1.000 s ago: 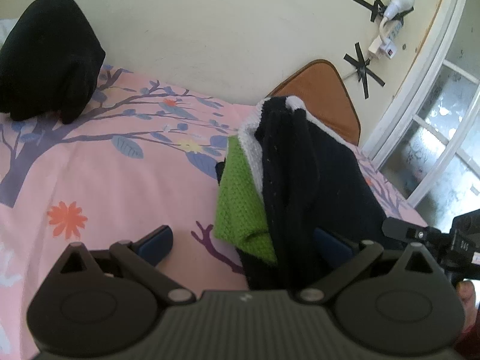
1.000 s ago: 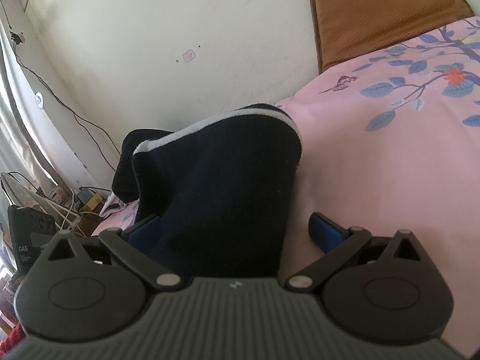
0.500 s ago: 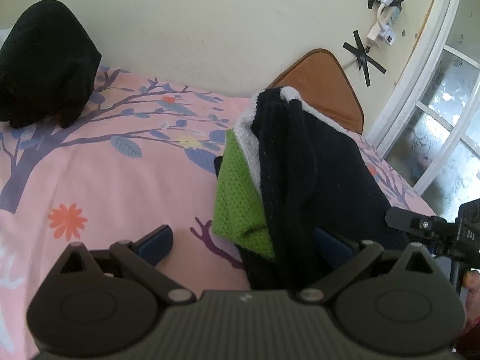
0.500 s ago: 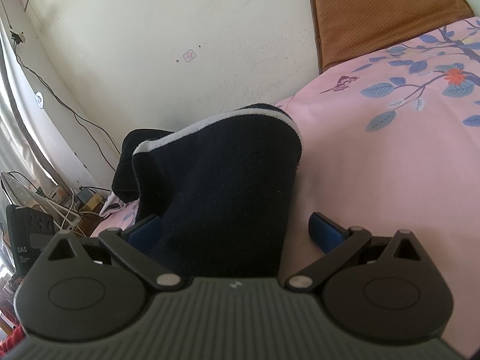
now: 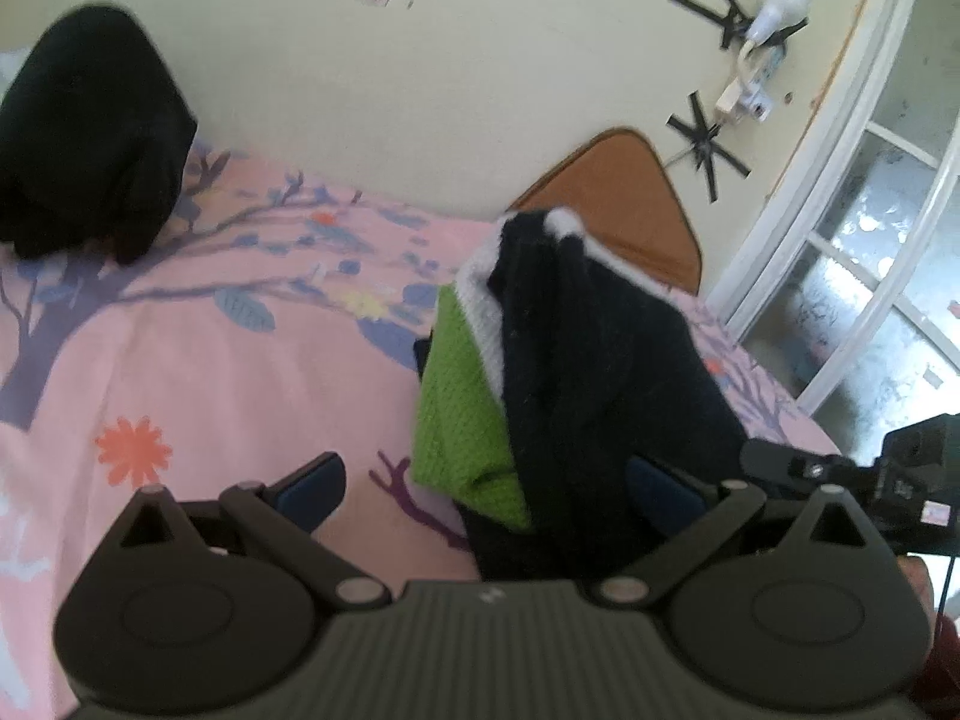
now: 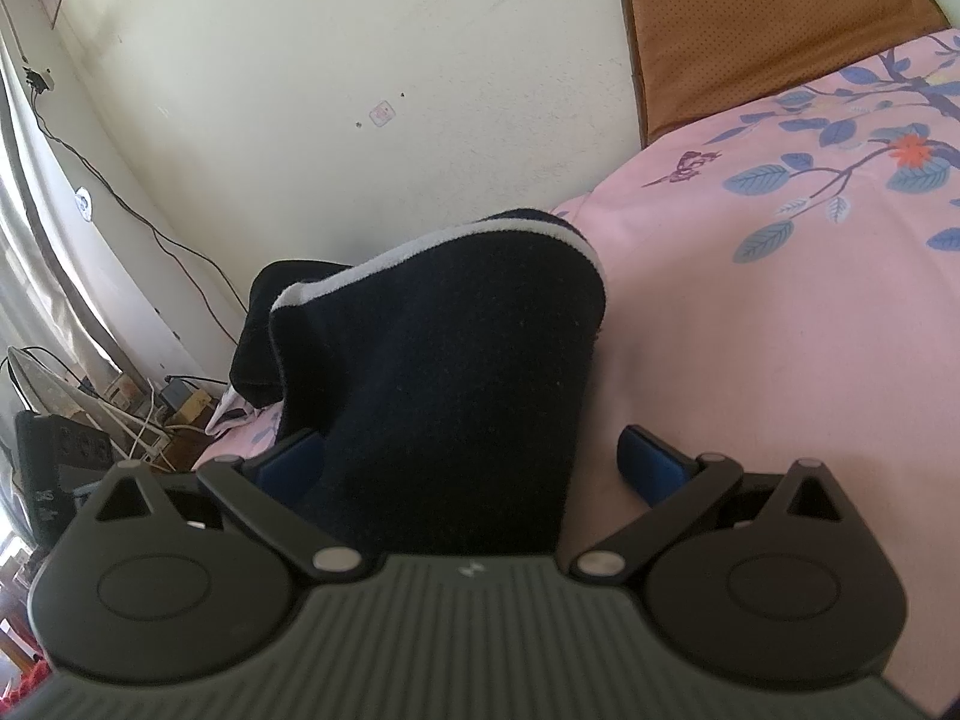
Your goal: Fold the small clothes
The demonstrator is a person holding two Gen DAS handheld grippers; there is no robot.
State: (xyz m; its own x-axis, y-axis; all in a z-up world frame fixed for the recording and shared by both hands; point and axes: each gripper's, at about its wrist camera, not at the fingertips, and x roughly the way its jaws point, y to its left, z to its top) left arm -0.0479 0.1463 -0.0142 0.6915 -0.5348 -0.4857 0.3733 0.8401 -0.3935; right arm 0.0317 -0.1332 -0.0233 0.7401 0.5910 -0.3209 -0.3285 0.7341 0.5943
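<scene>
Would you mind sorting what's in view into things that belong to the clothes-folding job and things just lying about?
Belongs to the job:
- navy garment with white trim
- green knitted piece
- left gripper
- right gripper
- floral bedsheet, the work surface

Just lying about:
- black cloth heap
- brown cushion
- taped bulb and wiring
- floor clutter and cables

dark navy garment (image 5: 606, 372), white-trimmed with green lining, bunched upright on bedsheet.
</scene>
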